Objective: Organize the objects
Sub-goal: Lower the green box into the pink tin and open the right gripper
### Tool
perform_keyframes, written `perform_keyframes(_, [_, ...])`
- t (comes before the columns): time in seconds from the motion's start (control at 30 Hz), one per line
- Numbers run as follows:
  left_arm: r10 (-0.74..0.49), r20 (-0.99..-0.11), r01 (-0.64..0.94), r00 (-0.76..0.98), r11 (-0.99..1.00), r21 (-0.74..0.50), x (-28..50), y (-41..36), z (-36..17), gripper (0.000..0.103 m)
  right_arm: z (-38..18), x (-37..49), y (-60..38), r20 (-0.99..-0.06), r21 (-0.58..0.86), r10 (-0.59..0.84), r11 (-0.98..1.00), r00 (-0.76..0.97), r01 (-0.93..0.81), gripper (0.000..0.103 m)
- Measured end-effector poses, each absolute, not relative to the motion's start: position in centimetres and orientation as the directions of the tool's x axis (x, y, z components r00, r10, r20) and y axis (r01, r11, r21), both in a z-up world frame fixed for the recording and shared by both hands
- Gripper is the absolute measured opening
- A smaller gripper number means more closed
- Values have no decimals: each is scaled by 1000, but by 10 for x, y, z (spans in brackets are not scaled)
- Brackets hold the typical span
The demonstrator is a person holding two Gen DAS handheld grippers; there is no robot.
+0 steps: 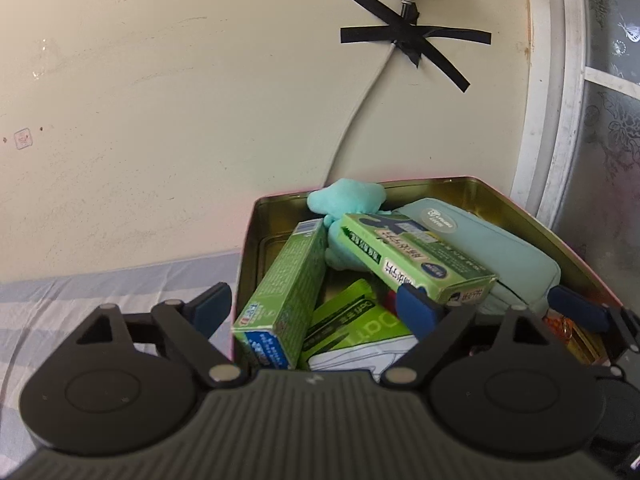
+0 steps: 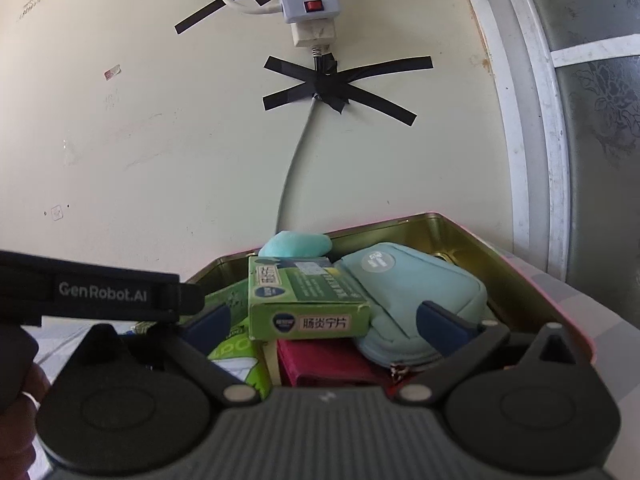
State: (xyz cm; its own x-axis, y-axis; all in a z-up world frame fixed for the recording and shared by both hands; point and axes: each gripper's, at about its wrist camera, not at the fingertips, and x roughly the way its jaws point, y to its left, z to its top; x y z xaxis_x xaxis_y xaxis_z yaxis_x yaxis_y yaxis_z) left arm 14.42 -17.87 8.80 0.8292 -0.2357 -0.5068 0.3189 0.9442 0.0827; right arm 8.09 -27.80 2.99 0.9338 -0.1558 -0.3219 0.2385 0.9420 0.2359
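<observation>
In the gold tin ahead of us, the green box lies atop the pile between our right gripper jaws, spread and empty, long axis pointing away; our left gripper likewise gapes.

Checked grey-and-white bedsheet surface, seen at 8–9 o'clock in left wrist view and at 3 o'clock edge in right wrist view. Directly on it: open gold-lined tin box with pink outer rim, standing against the wall.
</observation>
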Motion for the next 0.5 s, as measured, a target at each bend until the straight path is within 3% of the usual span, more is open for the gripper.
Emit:
perform_keyframes(0.17, [-178, -456, 262, 872, 956, 128, 125, -166, 101, 91, 33, 69, -271, -305, 224, -156, 947, 939, 230, 103])
perform_keyframes(0.27, [-152, -437, 226, 886, 966, 122, 113, -154, 106, 97, 34, 56, -268, -295, 234, -164, 943, 941, 238, 103])
perform_keyframes(0.5, [-133, -451, 198, 882, 975, 100, 85, -130, 101, 103, 40, 11, -262, -224, 317, -221, 905, 949, 285, 103])
